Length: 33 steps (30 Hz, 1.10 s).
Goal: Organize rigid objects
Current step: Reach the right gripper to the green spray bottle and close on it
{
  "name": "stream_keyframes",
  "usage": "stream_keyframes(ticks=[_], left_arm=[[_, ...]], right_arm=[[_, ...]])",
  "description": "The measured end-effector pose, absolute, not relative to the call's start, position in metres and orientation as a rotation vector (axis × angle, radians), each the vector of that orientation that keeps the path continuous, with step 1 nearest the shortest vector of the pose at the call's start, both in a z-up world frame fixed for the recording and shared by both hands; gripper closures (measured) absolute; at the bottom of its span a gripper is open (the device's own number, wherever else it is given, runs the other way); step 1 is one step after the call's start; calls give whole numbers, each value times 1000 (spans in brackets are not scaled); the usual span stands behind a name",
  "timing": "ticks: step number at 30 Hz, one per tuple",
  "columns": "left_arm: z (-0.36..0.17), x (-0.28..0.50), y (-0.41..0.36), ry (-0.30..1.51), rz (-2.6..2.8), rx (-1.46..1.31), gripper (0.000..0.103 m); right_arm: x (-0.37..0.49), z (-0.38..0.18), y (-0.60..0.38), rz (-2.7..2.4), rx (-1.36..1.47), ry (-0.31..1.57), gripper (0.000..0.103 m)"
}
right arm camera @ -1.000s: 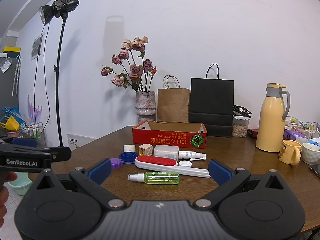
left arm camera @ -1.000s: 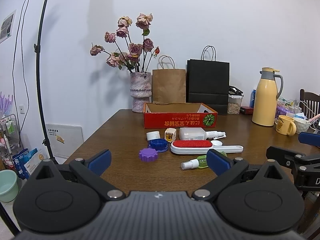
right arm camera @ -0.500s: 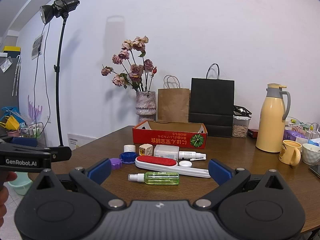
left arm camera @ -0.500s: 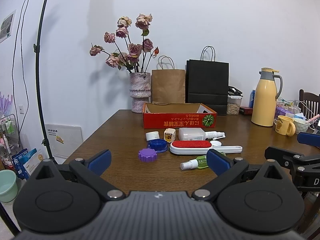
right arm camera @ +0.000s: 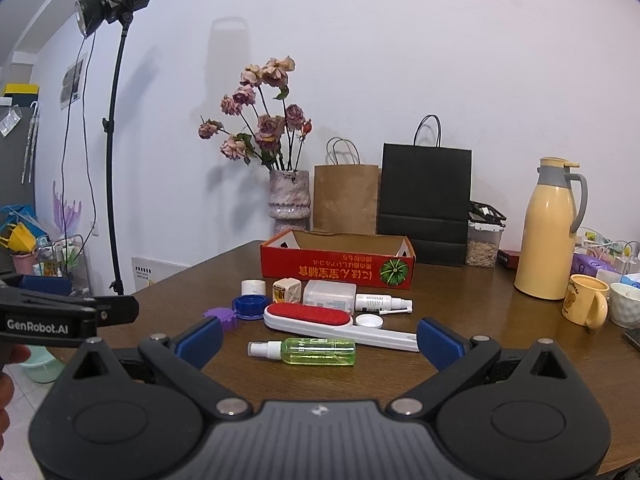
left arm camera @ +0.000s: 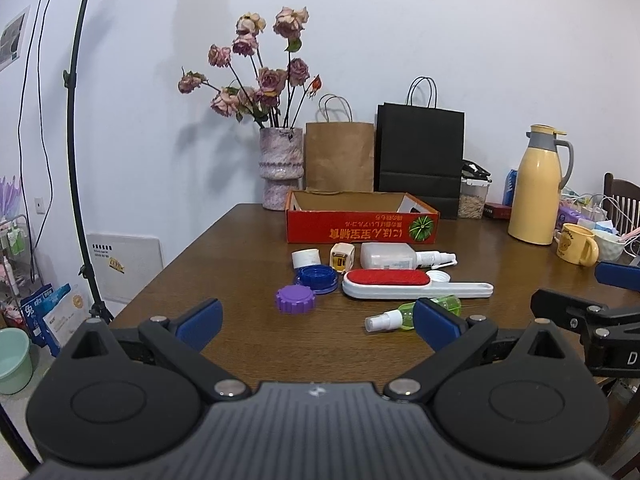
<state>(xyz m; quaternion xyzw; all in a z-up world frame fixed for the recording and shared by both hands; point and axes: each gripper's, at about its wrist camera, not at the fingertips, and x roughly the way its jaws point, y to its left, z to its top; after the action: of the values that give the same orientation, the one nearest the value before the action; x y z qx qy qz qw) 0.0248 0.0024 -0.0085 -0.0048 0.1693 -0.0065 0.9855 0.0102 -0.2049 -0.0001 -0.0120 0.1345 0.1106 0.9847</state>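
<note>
A clear green plastic spray bottle (right arm camera: 308, 351) lies on its side at centre frame on the brown wooden table (right arm camera: 500, 364) — long axis crosswise, white nozzle pointing left. It sits just ahead of the right gripper (right arm camera: 320, 342), whose blue-padded jaws stand wide apart and empty. The left gripper (left arm camera: 316, 320), equally spread, holds nothing and looks farther off — the red cardboard box (right arm camera: 338, 266) waits behind.
</note>
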Motion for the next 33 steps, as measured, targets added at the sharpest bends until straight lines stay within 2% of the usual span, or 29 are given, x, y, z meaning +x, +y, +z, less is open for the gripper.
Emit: stream_keyframes(ticks=[33], left_arm=[[-42, 123, 23, 481, 25, -27, 0]], right_arm=[[144, -46, -187, 245, -71, 486, 0]])
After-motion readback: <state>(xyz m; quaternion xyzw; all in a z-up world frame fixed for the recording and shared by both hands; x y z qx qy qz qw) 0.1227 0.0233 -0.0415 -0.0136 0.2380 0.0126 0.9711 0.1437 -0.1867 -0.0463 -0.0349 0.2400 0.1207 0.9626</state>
